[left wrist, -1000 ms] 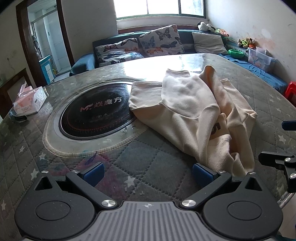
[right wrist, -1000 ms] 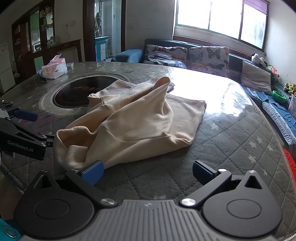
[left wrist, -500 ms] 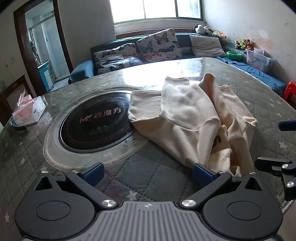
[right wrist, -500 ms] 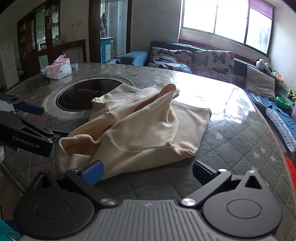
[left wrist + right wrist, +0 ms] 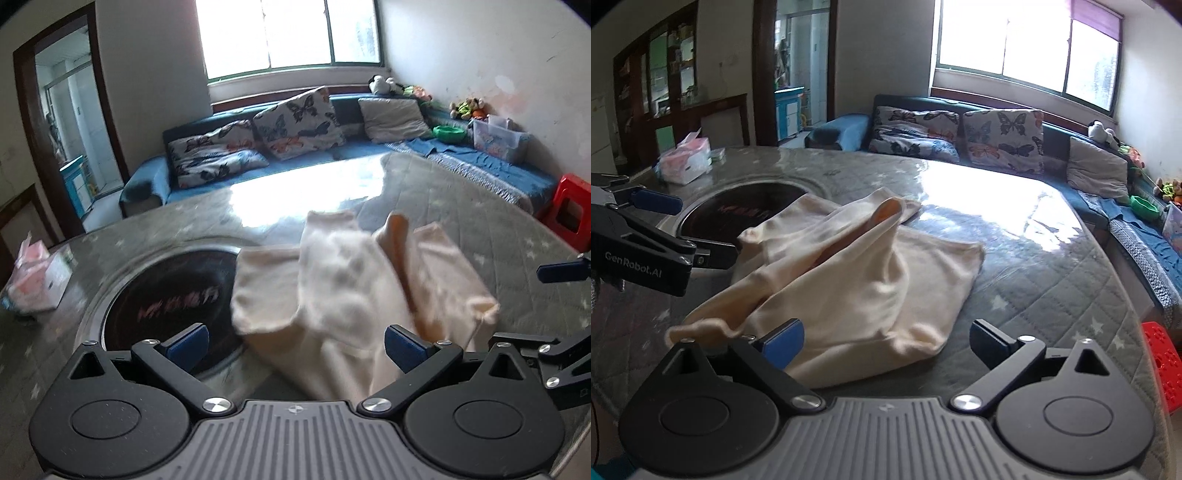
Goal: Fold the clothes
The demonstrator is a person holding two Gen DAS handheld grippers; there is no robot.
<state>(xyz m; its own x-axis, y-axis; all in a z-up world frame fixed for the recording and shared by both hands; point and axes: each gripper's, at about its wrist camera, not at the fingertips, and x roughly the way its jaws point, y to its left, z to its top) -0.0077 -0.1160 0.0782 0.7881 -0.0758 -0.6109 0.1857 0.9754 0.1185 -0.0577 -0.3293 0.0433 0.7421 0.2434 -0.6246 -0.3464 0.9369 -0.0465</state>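
Jaws of right gripper (image 5: 886, 341) set wide, closing slightly; near hem of cream garment (image 5: 857, 280) lies between them at lower centre of frame, pads not yet pressed on cloth. Jaws of left gripper (image 5: 293, 341) held wide apart, garment edge between blue pads, nothing gripped. Garment lies crumpled at centre of quilted surface (image 5: 1052, 280), partly over dark round inset (image 5: 166, 295). Step judged: reaching for first grasp of near edge. Next called for: both jaws closed on hem corners, then cloth spread flat.

A round table (image 5: 1052, 280) with a grey star-quilted cover bears a crumpled cream garment (image 5: 849, 280) overlapping its black central disc (image 5: 170, 295); a pink tissue box (image 5: 687, 162) sits near the far edge.
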